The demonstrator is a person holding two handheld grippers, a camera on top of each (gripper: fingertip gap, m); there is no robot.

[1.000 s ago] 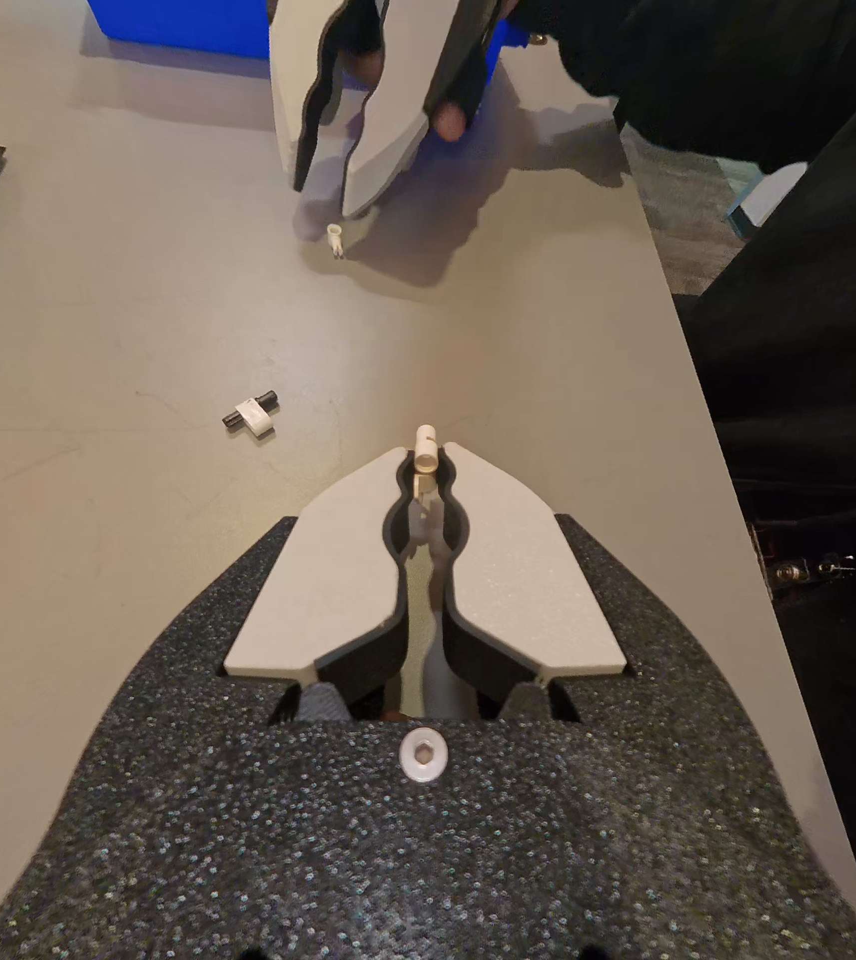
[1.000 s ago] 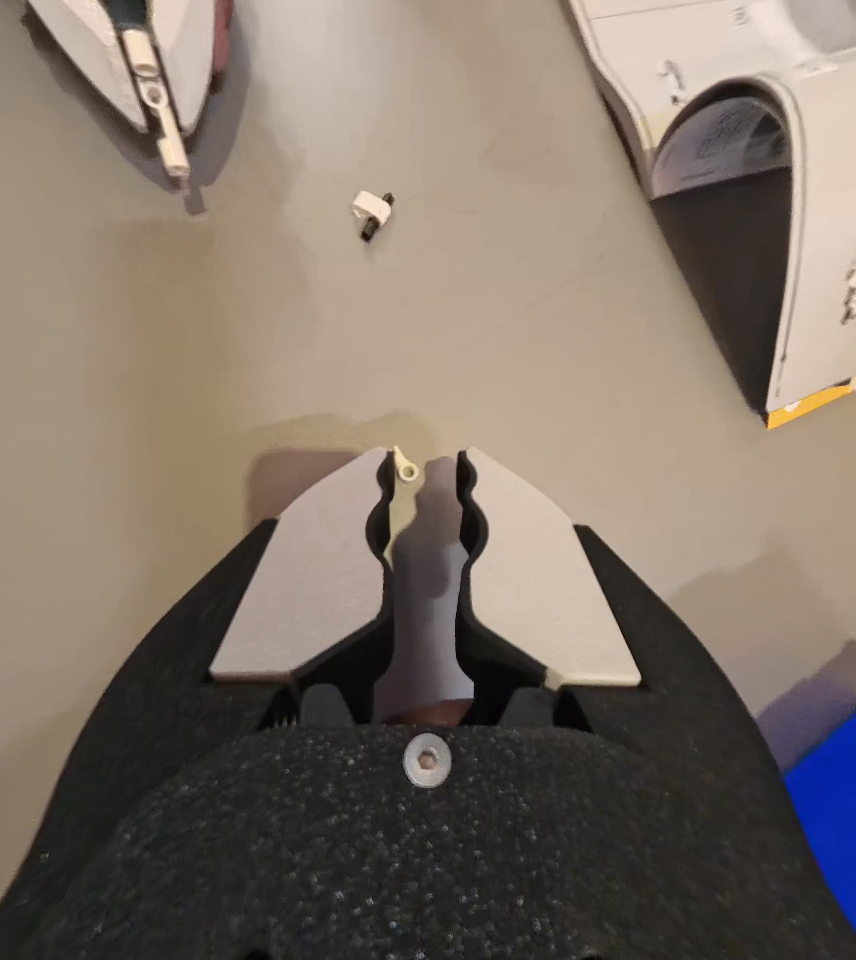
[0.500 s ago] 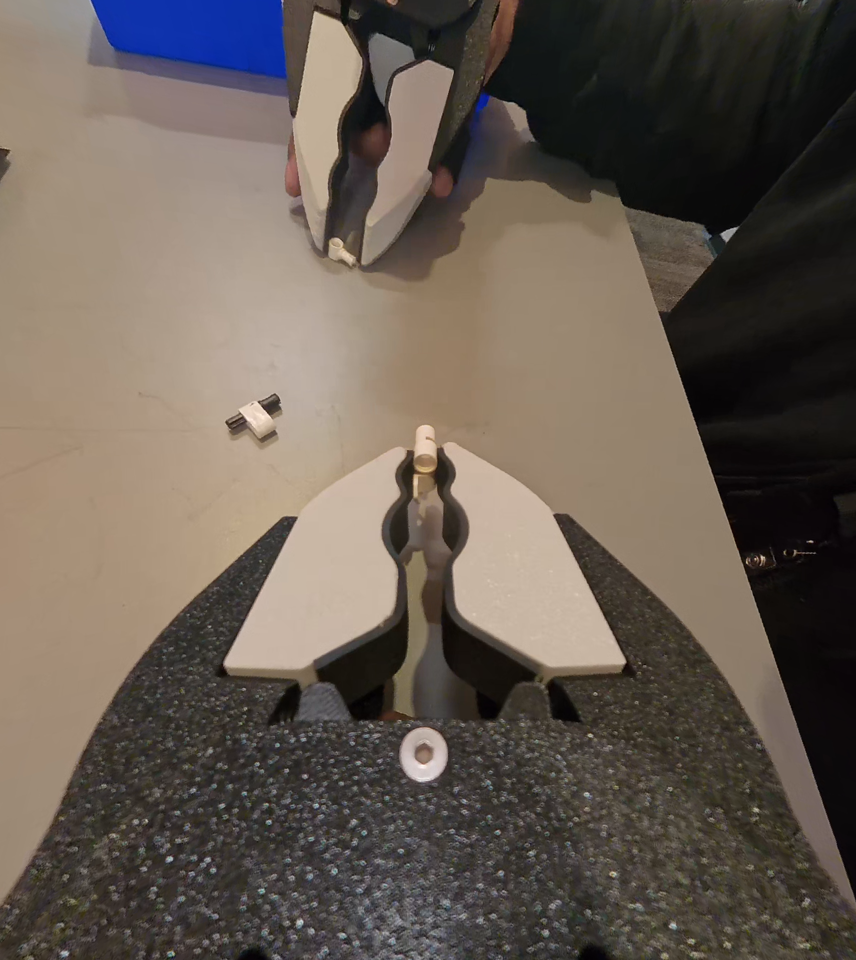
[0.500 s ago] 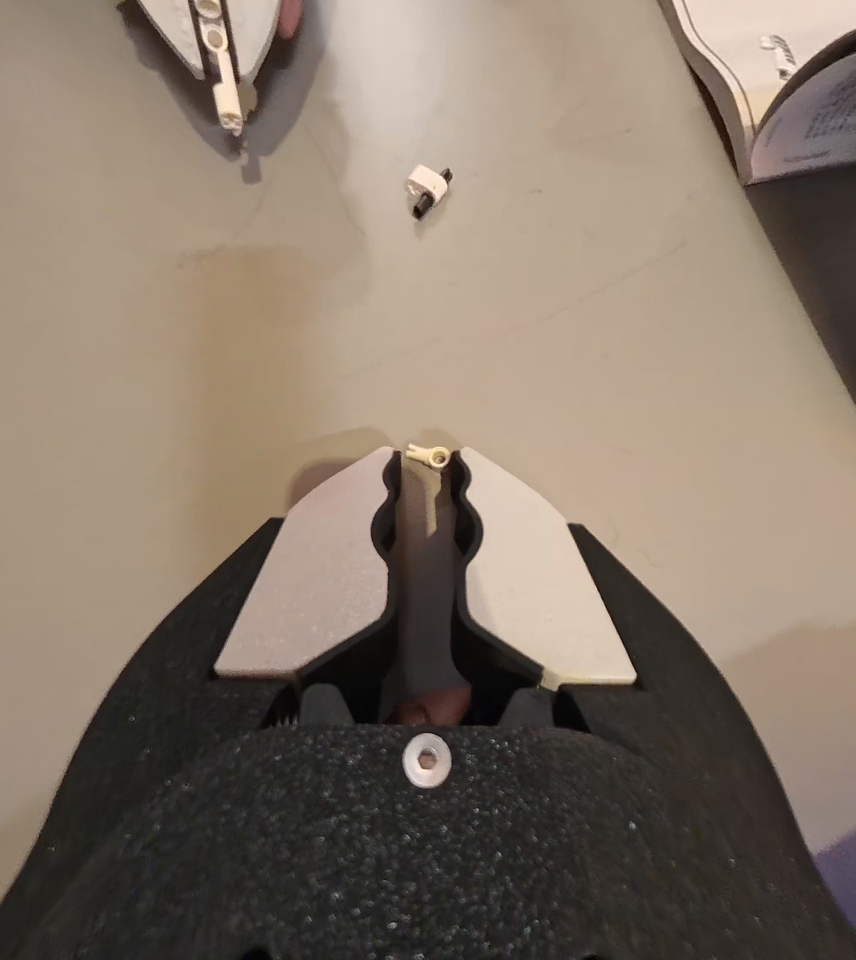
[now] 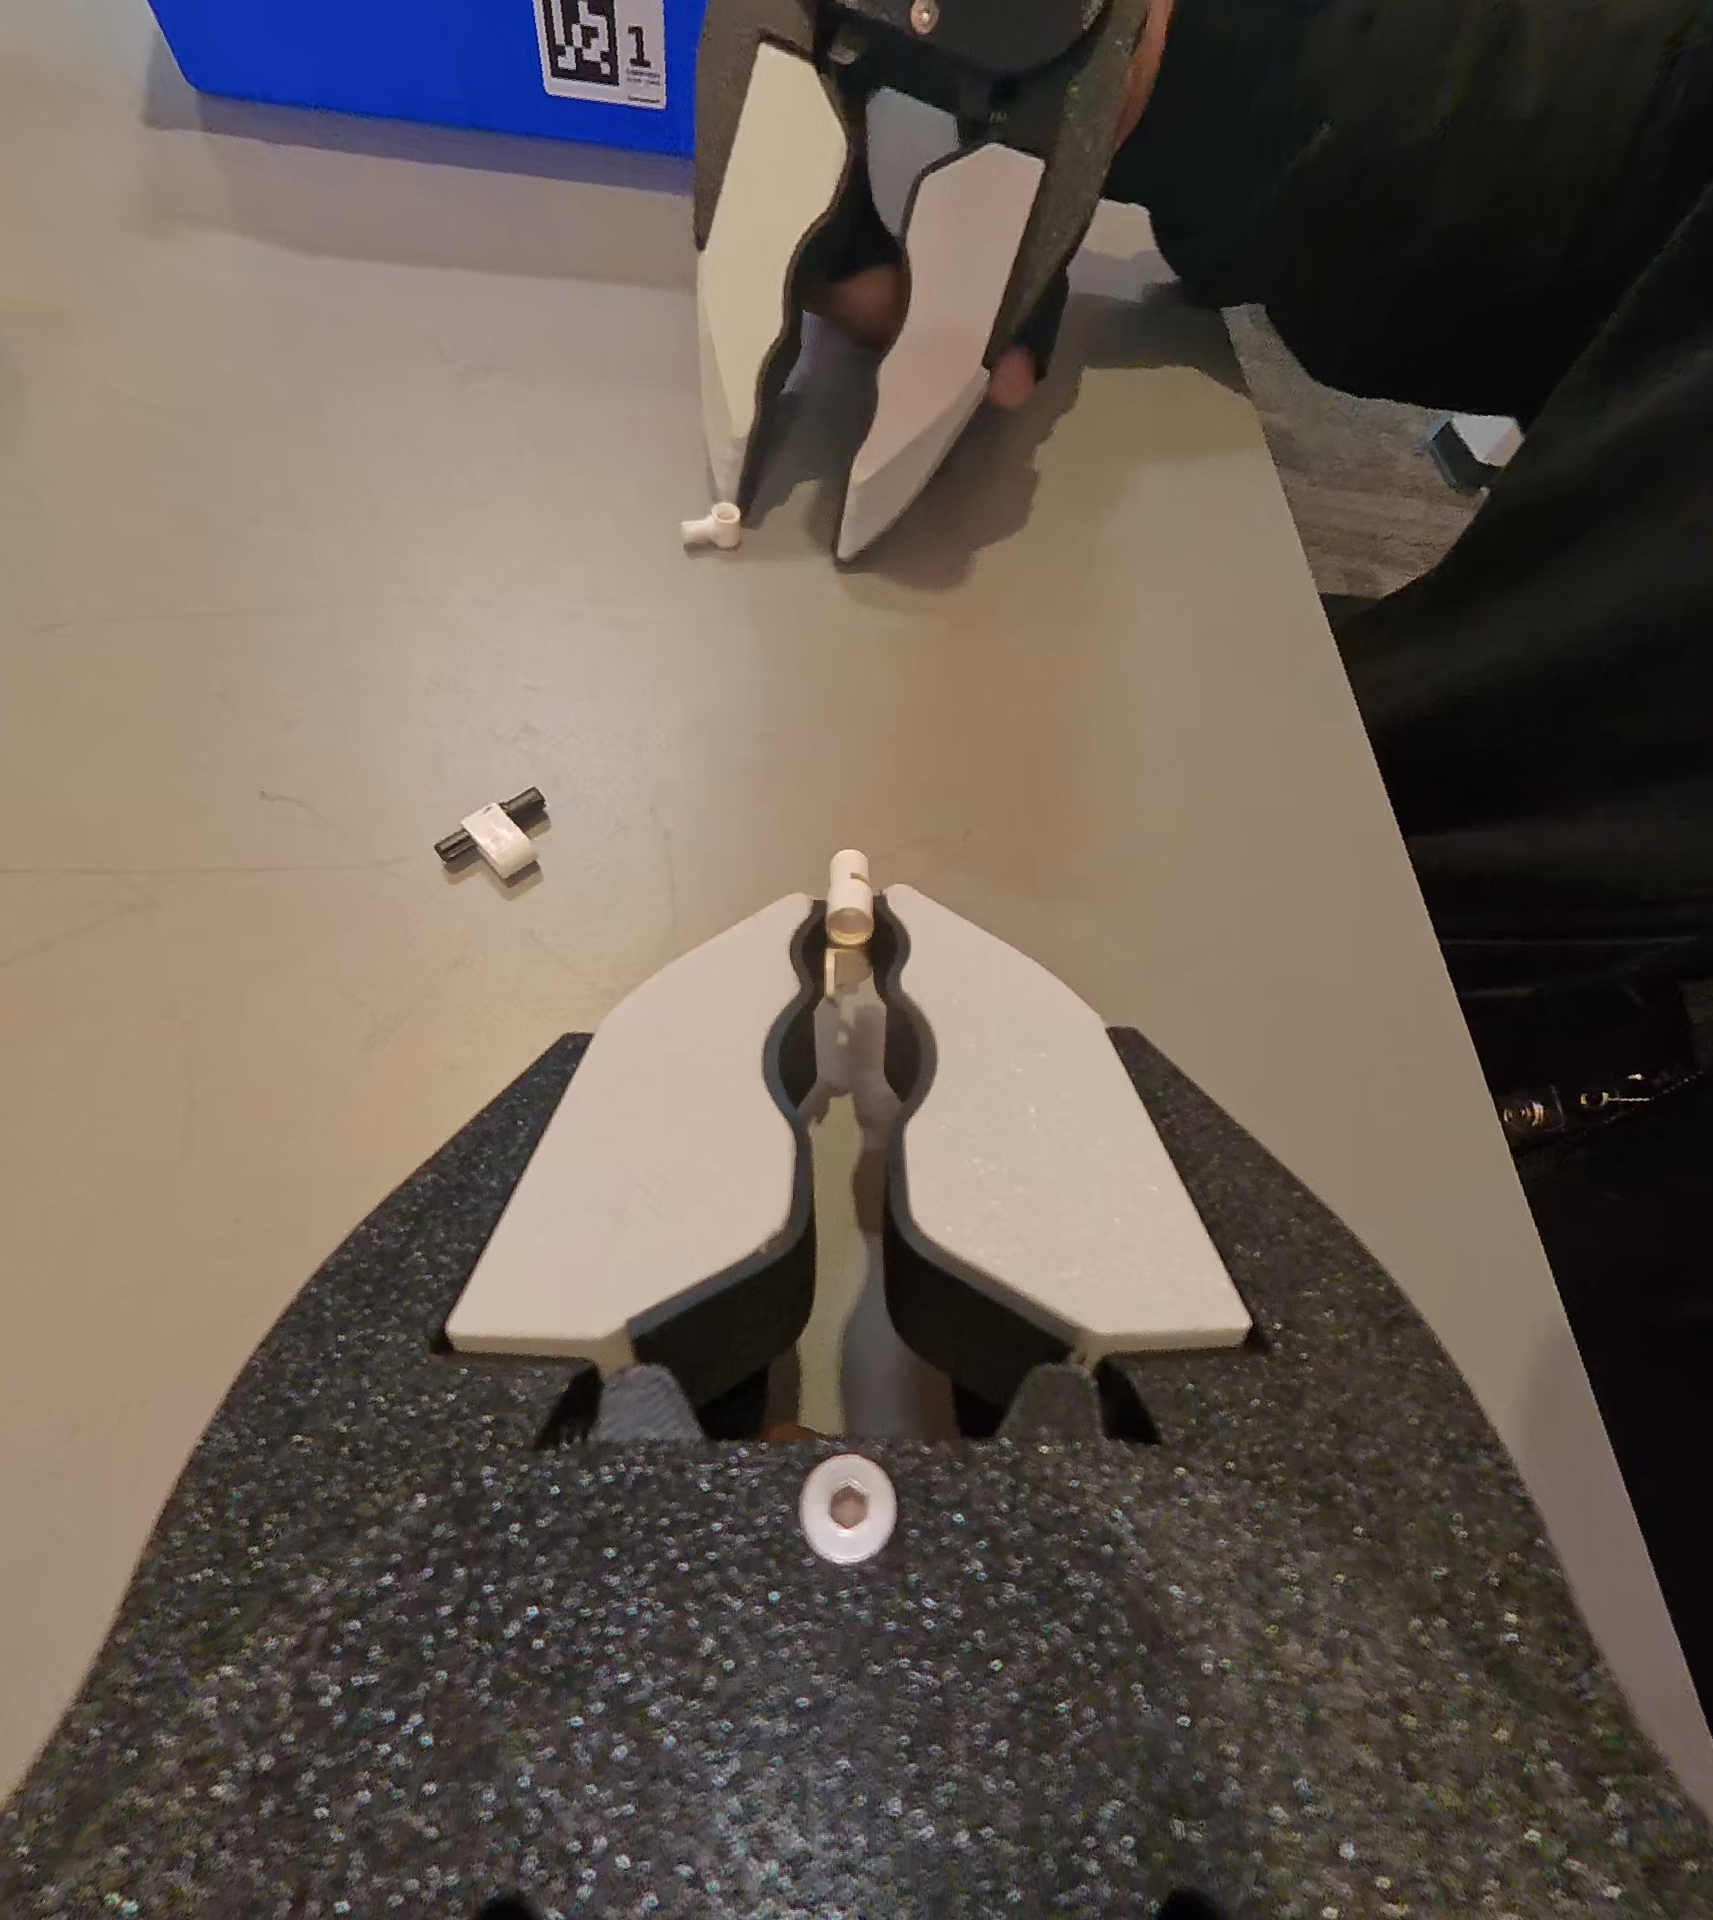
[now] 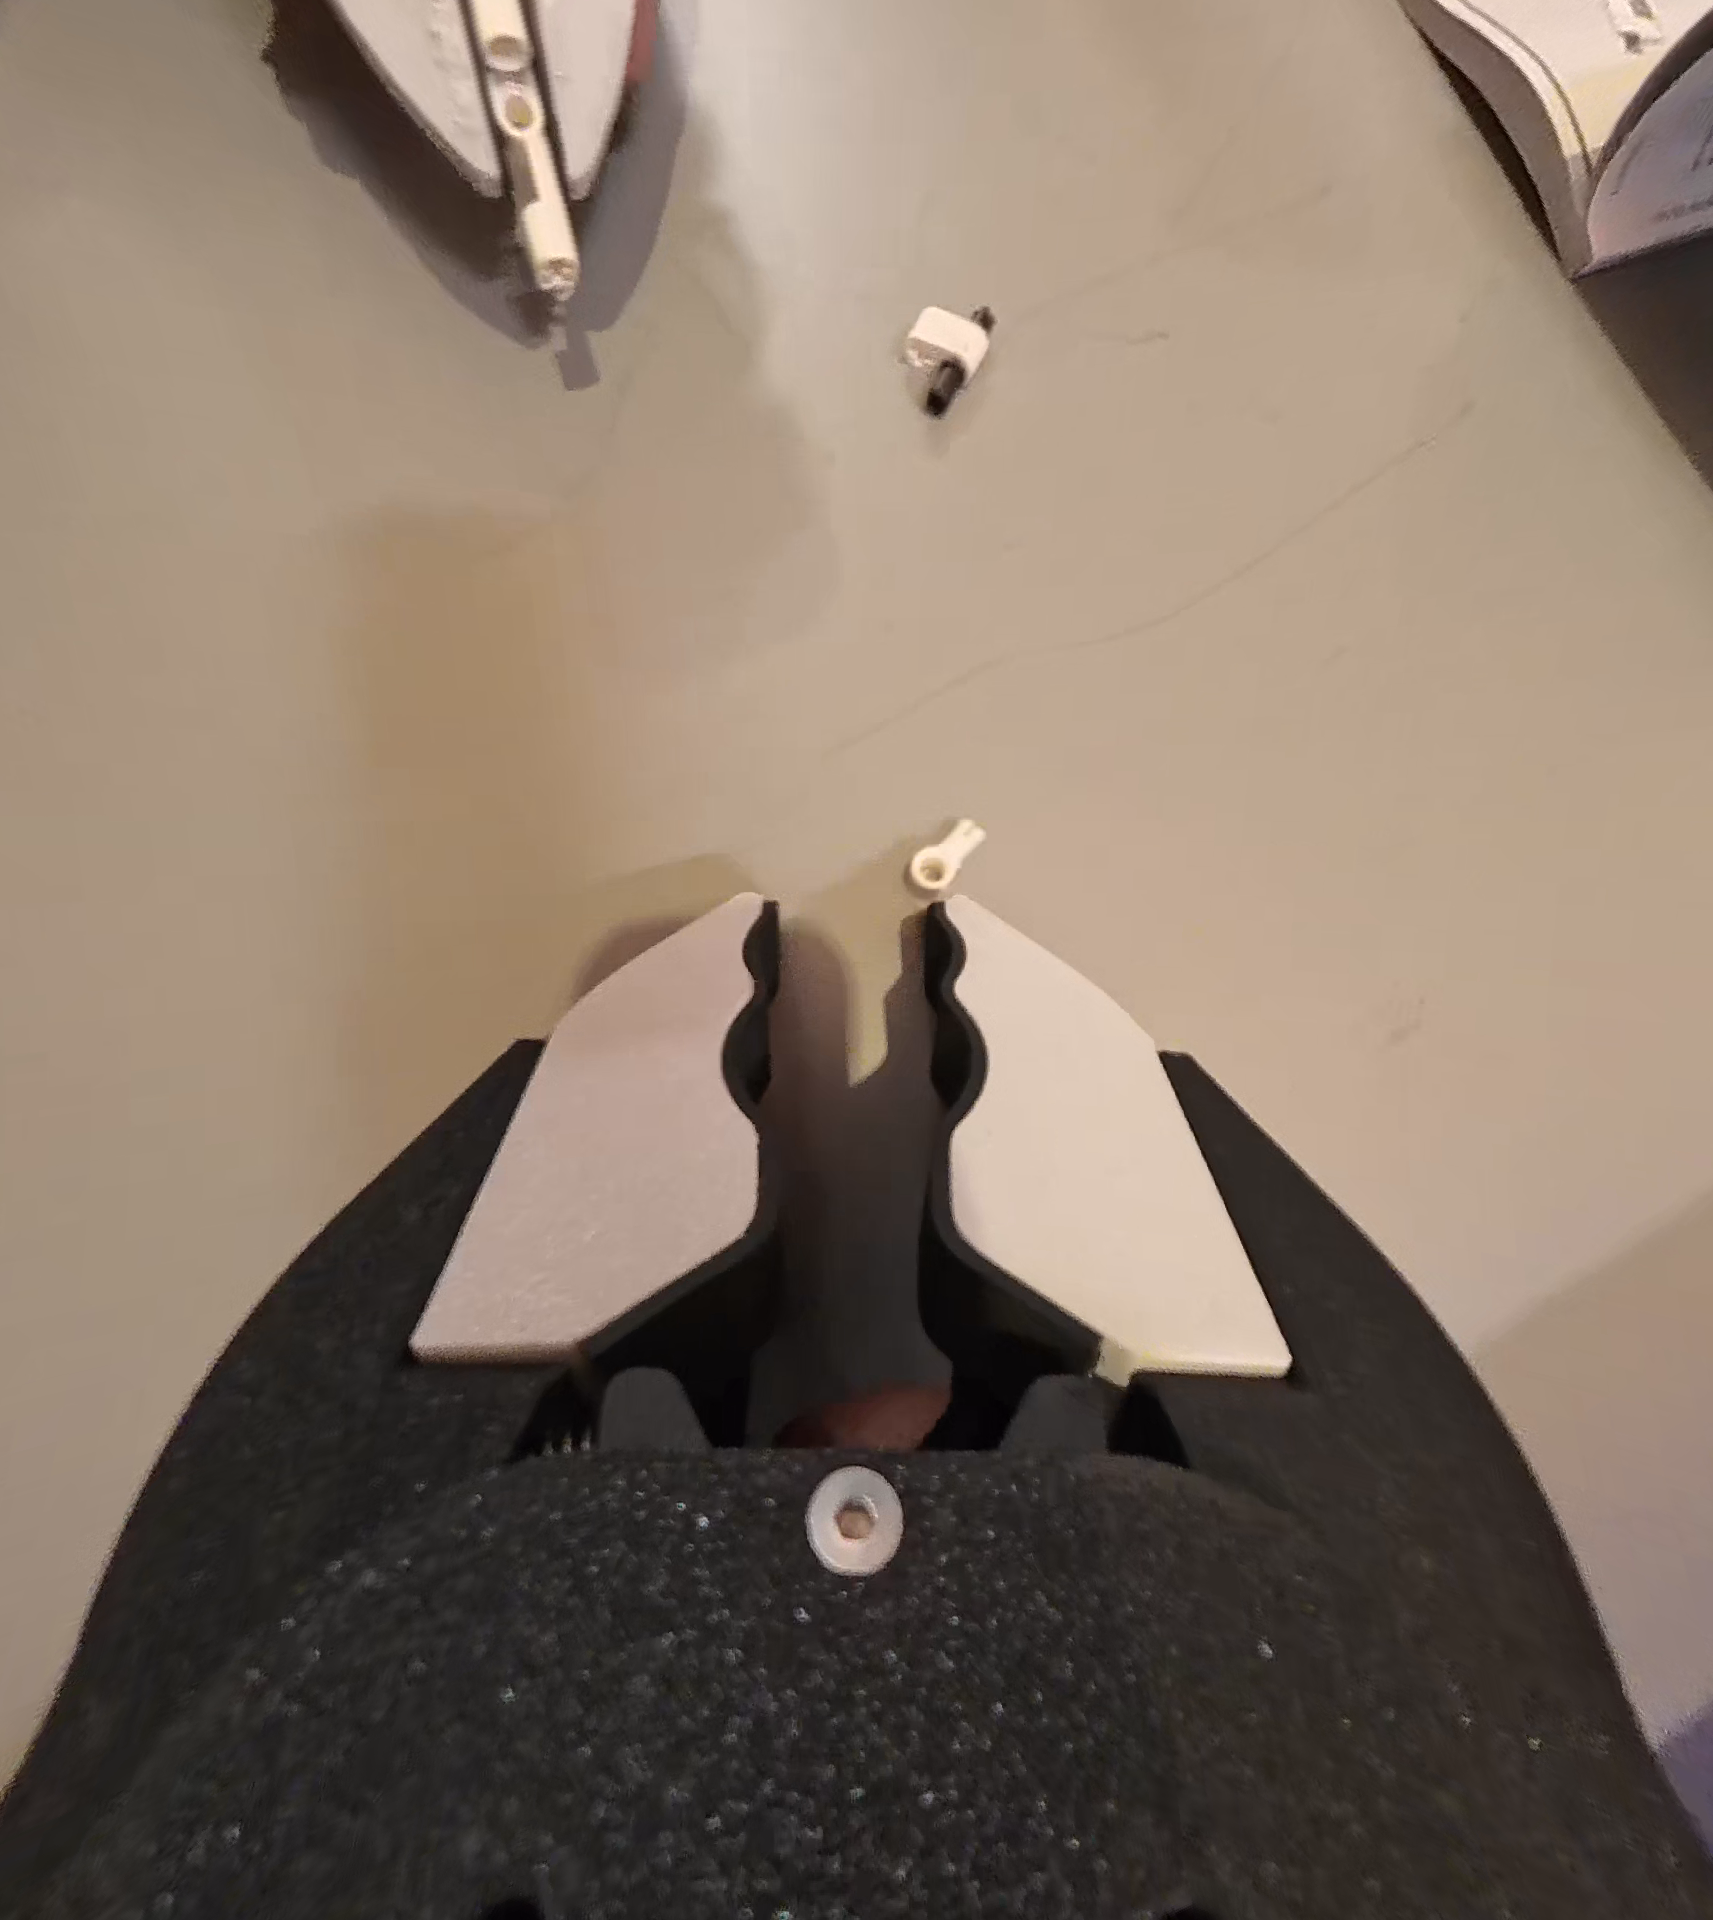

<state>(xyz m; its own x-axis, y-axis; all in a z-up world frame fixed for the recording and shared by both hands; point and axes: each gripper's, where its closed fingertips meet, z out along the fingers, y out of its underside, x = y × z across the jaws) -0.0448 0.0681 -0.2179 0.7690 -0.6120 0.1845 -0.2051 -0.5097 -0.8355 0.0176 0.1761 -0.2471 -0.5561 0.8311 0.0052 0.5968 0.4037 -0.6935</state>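
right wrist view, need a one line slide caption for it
Open right hand-held gripper above a grey table, a small white ring-ended connector lying just beyond its fingertip.

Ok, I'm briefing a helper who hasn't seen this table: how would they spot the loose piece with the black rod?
Start from the grey table. The piece lies alone on the open surface, between the two grippers and off to one side. Unlike the two all-cream pieces nearby, it is a white block with a short black rod through it.

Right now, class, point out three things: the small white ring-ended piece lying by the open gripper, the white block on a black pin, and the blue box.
ring-ended piece [image 6: 943,858], right wrist view, its ring.
white block [image 5: 497,837], left wrist view, its top.
blue box [image 5: 395,52], left wrist view, its front wall.
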